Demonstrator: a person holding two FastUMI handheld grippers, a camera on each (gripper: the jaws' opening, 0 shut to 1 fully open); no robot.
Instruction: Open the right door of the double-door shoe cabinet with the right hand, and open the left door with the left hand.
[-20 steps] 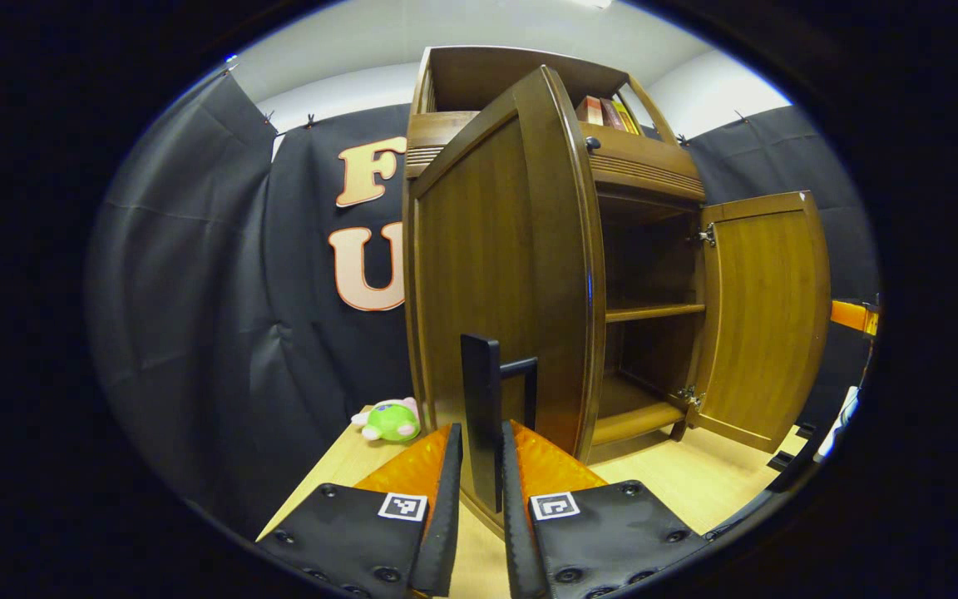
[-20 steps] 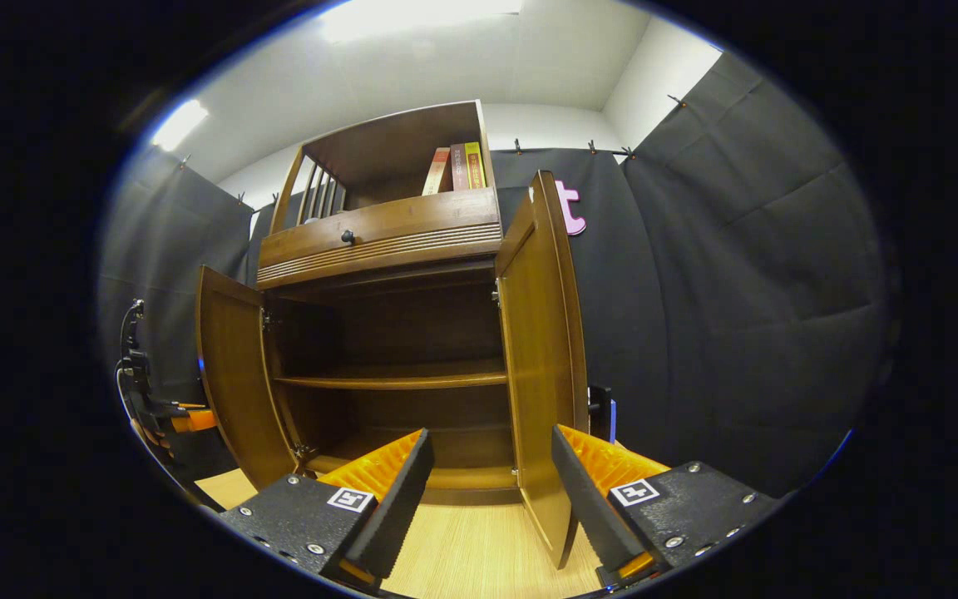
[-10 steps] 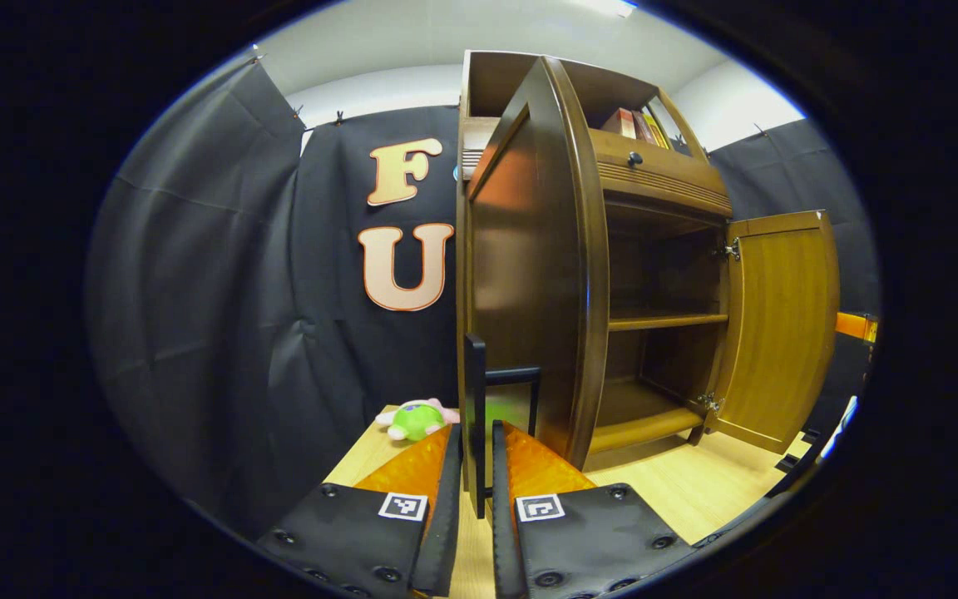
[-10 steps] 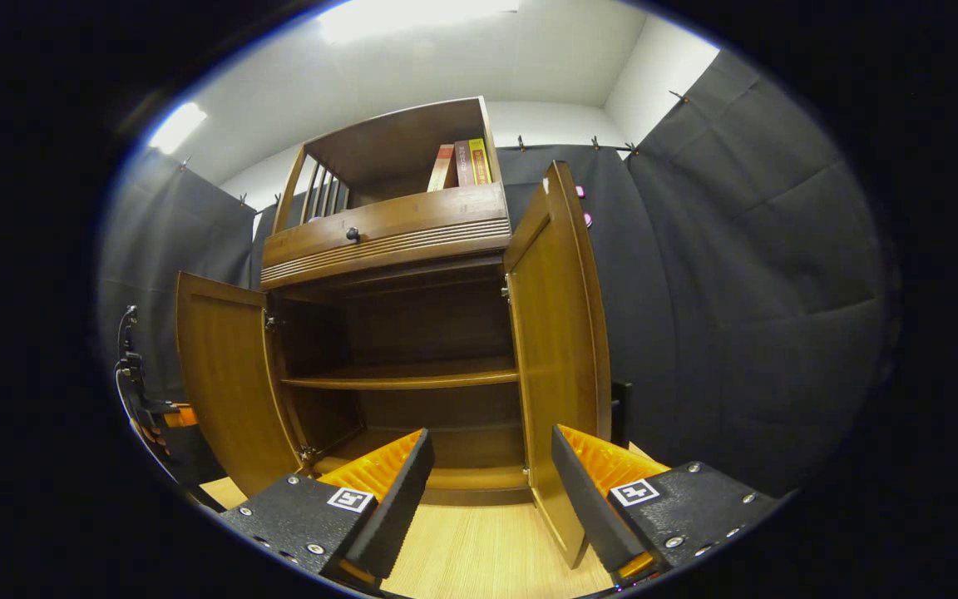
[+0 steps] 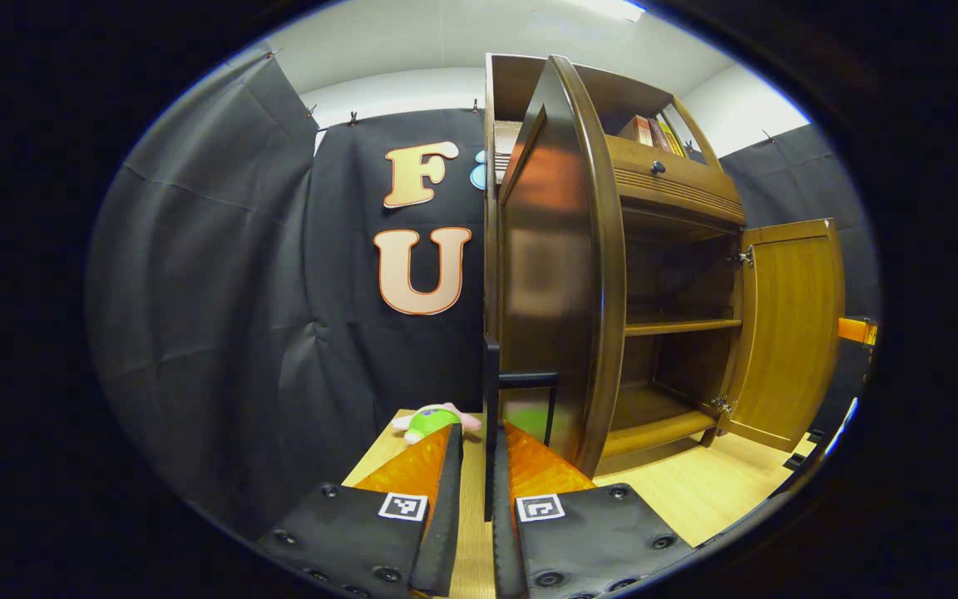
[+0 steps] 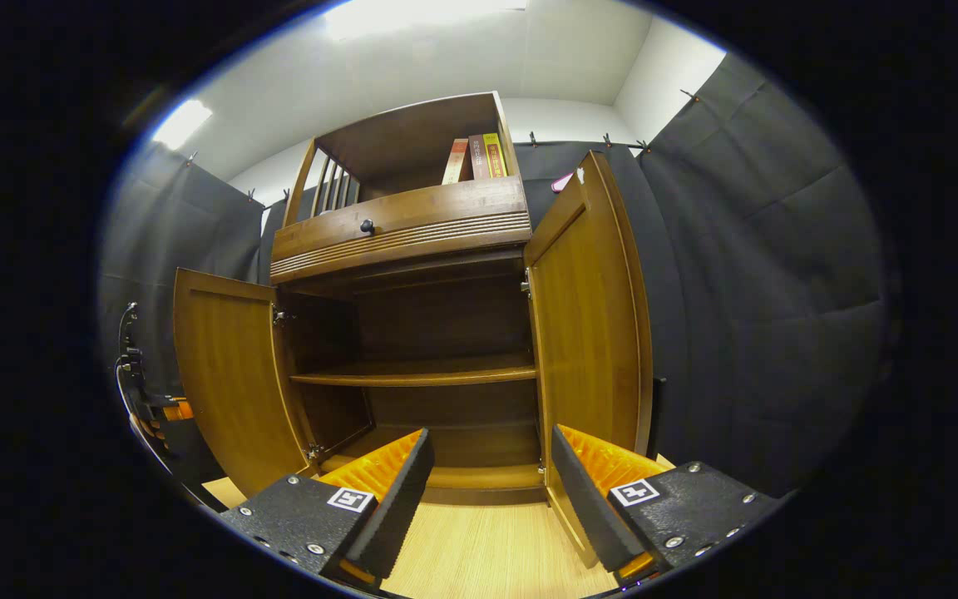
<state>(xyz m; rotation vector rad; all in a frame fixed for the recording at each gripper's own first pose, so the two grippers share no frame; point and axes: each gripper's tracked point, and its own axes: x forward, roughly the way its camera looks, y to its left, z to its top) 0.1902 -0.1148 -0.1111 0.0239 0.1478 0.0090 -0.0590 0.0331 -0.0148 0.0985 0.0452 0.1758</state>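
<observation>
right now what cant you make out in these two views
- Left gripper view: the far side of the left door is hidden by the door itself, seen nearly edge-on.
- Left gripper view: the plush toy is partly behind the left gripper and the door handle.
- Right gripper view: the right door's handle sits behind the door.
- Both views: the titles of the books are too small.

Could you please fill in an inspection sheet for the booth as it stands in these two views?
Surface: light wood floor, bare in front of the cabinet.
Job's things: shoe cabinet; left door and right door both swung open; shelves hold nothing.
Clutter: green plush toy on the floor; books on top shelf.
Grippers: left gripper shut on the door handle; right gripper open, holding nothing.
Cables: nothing seen.
Surroundings: black cloth walls.
</observation>
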